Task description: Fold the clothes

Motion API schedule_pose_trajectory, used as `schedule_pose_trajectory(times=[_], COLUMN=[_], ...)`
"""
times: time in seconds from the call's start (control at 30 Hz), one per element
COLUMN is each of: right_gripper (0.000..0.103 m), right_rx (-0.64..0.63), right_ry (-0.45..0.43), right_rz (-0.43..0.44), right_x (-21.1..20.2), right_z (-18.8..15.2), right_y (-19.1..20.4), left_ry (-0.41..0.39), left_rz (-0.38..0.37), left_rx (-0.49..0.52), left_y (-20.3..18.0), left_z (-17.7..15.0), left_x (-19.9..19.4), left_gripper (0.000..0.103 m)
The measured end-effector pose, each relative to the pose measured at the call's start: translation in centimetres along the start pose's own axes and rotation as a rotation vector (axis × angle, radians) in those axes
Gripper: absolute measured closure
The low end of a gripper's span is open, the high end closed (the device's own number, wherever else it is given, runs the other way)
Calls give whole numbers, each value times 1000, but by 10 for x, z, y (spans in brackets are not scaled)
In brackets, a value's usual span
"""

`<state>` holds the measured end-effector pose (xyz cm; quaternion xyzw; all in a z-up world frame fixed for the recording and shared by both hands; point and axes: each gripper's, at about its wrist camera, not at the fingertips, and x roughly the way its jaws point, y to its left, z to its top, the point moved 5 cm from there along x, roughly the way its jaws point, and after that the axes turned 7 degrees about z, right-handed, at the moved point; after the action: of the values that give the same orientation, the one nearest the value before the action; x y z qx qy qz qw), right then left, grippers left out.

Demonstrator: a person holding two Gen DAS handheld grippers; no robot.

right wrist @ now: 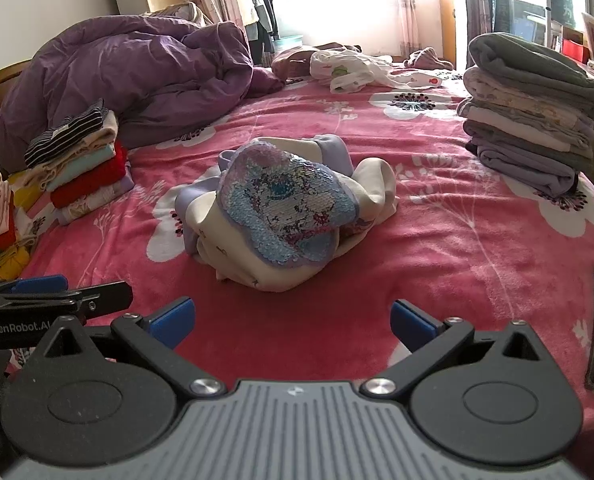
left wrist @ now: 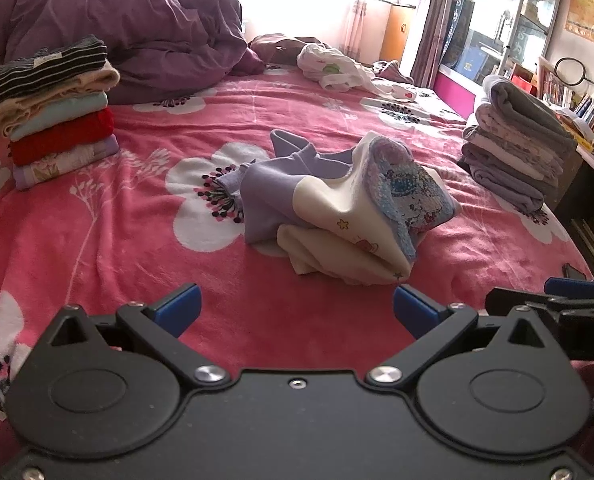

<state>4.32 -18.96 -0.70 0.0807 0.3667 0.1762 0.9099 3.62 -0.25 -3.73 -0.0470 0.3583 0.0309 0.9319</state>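
Observation:
A crumpled cream and lilac top (left wrist: 337, 208) with a sequin picture patch (right wrist: 285, 208) lies in a heap in the middle of the pink flowered bed (left wrist: 97, 232). My left gripper (left wrist: 297, 308) hovers open just in front of the heap, nothing between its blue pads. My right gripper (right wrist: 293, 320) is also open and empty, a little short of the same garment (right wrist: 281, 216). Each gripper shows at the edge of the other's view: the right gripper (left wrist: 569, 292) at the far right, the left gripper (right wrist: 41, 284) at the far left.
A stack of folded clothes (left wrist: 53, 108) sits on the left of the bed, another folded stack (left wrist: 517, 148) in grey and lilac on the right. A purple duvet (left wrist: 117, 28) is bunched at the back left. Loose white garments (left wrist: 337, 68) lie at the far end. Bookshelves (left wrist: 585, 112) line the right.

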Motion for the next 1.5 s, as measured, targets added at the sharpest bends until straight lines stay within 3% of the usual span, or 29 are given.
schedule_pose_trajectory(times=[1.07, 1.5], right_gripper=[0, 0], right_rx=[6, 9], right_ry=[16, -7], right_rz=[0, 9], right_x=[5, 14], right_z=[-2, 10], right_y=[-4, -16], left_ry=[4, 33], left_rz=[4, 3], left_rx=[15, -6], left_y=[-2, 8], left_z=[-2, 11], left_x=[4, 28], left_gripper=[0, 0])
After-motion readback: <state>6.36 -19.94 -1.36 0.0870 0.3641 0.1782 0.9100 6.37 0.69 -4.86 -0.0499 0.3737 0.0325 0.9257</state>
